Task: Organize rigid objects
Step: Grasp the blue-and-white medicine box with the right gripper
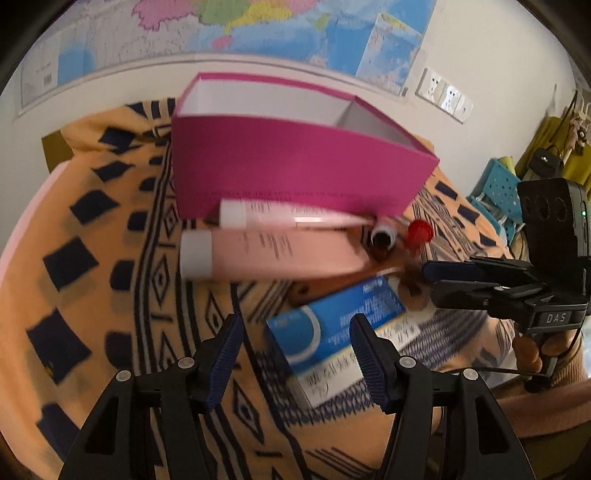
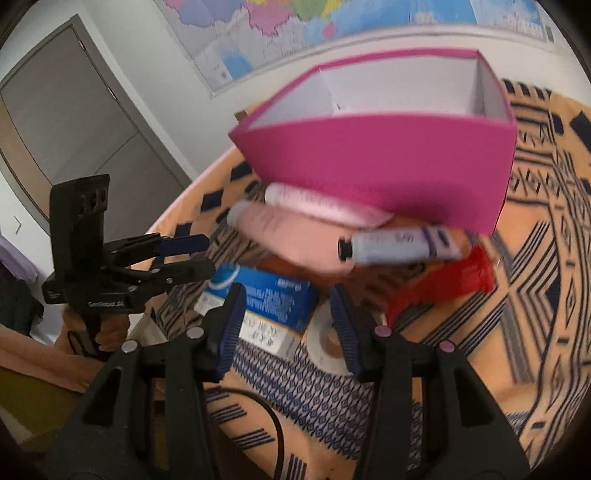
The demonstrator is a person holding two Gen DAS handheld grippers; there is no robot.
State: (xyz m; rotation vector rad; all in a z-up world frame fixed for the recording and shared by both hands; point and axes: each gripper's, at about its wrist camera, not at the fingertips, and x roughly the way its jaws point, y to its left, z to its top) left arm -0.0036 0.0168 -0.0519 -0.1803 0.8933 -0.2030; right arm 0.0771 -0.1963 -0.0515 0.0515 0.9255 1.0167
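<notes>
A magenta open box [image 1: 295, 162] [image 2: 388, 162] with a white inside stands on the orange patterned cloth. Two pink tubes [image 1: 273, 253] [image 2: 295, 240] lie along its front wall, and a pale tube with a dark cap [image 2: 399, 245] and a red-capped item [image 1: 419, 232] lie to their right. A blue carton [image 1: 328, 328] [image 2: 266, 299] lies nearer to me. My left gripper [image 1: 295, 356] [image 2: 201, 254] hovers open over the carton. My right gripper [image 2: 288, 325] [image 1: 430, 280] is open above the carton's end and a white tape roll [image 2: 325, 341]. Neither holds anything.
The patterned cloth [image 1: 110, 295] covers a round table whose edge curves off at the left. A map [image 1: 221, 29] hangs on the wall behind the box, with sockets [image 1: 443, 94] beside it. A blue perforated rack [image 1: 498, 192] stands at the right, a grey door [image 2: 92, 129] at the left.
</notes>
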